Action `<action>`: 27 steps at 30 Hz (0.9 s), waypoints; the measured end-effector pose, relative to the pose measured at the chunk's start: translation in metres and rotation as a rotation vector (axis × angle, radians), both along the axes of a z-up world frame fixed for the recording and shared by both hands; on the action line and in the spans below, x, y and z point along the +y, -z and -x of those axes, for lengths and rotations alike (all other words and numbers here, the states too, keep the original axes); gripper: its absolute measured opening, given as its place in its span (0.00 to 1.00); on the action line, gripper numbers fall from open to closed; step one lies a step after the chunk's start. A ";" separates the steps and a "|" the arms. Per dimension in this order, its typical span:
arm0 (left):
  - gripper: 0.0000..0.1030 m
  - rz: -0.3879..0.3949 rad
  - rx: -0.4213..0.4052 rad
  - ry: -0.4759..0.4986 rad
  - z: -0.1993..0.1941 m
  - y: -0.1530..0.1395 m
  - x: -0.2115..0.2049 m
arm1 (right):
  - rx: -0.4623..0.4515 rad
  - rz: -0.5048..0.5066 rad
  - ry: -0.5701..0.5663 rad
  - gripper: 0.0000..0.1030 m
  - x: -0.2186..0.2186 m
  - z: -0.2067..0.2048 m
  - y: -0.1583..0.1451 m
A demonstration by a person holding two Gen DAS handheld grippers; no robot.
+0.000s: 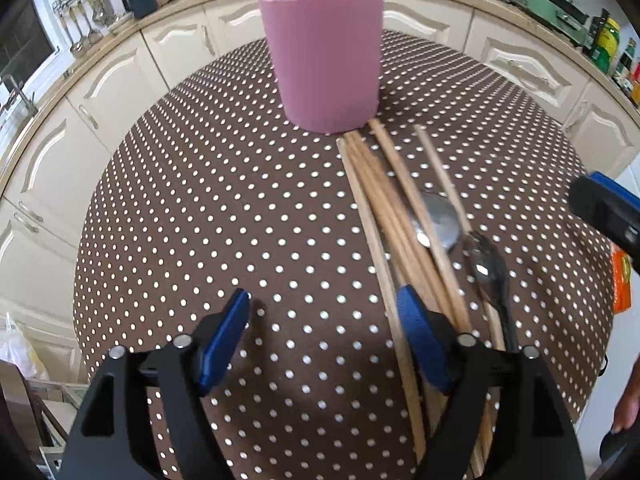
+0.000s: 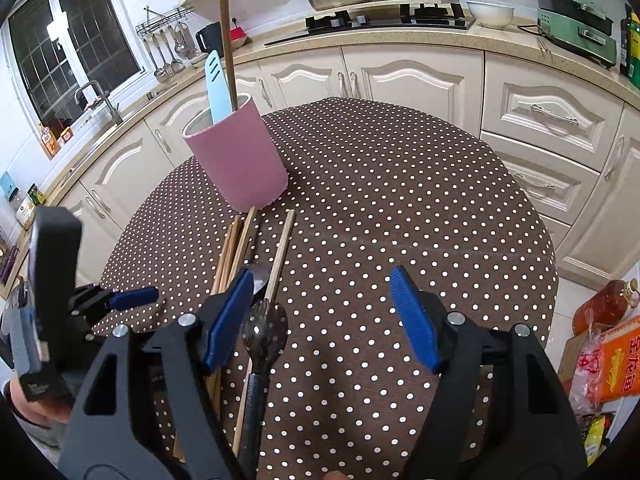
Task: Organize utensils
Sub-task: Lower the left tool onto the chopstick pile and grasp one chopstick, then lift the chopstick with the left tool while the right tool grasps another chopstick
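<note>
A pink holder cup (image 1: 326, 60) (image 2: 238, 164) stands on the dotted table and holds a light blue spatula (image 2: 216, 88) and a wooden stick (image 2: 228, 52). Several wooden chopsticks (image 1: 384, 208) (image 2: 236, 252) lie in front of it, over a metal spoon (image 1: 440, 220) (image 2: 260, 276). A black-handled spork (image 1: 490, 268) (image 2: 264, 328) lies beside them. My left gripper (image 1: 324, 336) is open and empty, low over the table left of the chopsticks. My right gripper (image 2: 320, 316) is open and empty, with the spork by its left finger.
The round table (image 2: 400, 220) has a brown white-dotted cloth. Cream kitchen cabinets (image 2: 420, 80) and a counter with a stove (image 2: 384, 16) curve behind it. Bags and an oil bottle (image 2: 604, 304) stand on the floor at the right.
</note>
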State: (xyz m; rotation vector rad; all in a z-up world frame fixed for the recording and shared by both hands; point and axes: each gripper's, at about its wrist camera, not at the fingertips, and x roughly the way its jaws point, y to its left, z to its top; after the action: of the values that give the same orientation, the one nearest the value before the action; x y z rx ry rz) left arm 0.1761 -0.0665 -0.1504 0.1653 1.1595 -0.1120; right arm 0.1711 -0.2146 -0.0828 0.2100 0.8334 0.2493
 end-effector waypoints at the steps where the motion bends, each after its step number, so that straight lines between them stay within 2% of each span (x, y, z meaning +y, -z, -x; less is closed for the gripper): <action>1: 0.74 0.008 0.012 -0.005 -0.004 0.002 0.001 | 0.000 0.001 0.000 0.68 0.000 0.000 0.000; 5: 0.73 0.035 0.008 -0.016 -0.008 0.003 0.003 | 0.004 0.005 -0.001 0.68 0.001 -0.001 0.000; 6: 0.71 0.040 0.008 -0.016 -0.008 0.003 0.004 | 0.010 0.006 -0.004 0.68 0.002 -0.002 0.000; 8: 0.58 0.053 0.000 -0.019 -0.009 0.001 0.009 | 0.020 0.014 -0.012 0.68 0.005 -0.004 0.000; 10: 0.35 0.065 0.005 -0.038 -0.011 -0.002 0.022 | 0.033 0.034 -0.029 0.68 0.011 -0.008 -0.002; 11: 0.28 0.076 0.009 -0.054 -0.013 -0.003 0.030 | 0.046 0.049 -0.040 0.68 0.016 -0.010 -0.002; 13: 0.07 0.105 0.020 -0.084 -0.017 -0.003 0.046 | 0.069 0.058 -0.069 0.68 0.025 -0.017 -0.003; 17: 0.06 0.242 0.051 -0.138 -0.024 -0.002 0.070 | 0.137 0.062 -0.126 0.66 0.047 -0.033 0.001; 21: 0.06 0.323 0.028 -0.157 -0.022 -0.005 0.083 | 0.228 0.066 -0.163 0.48 0.070 -0.051 0.011; 24: 0.06 0.351 0.011 -0.158 -0.017 -0.011 0.088 | 0.274 0.075 -0.168 0.34 0.082 -0.061 0.017; 27: 0.06 0.355 -0.011 -0.157 -0.012 -0.017 0.097 | 0.286 0.090 -0.168 0.33 0.090 -0.066 0.018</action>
State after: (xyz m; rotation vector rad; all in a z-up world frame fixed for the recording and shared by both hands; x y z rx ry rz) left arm 0.1878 0.0304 -0.1339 -0.2381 1.1193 -0.1757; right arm 0.2374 -0.1244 -0.1008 0.0915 1.1459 0.3439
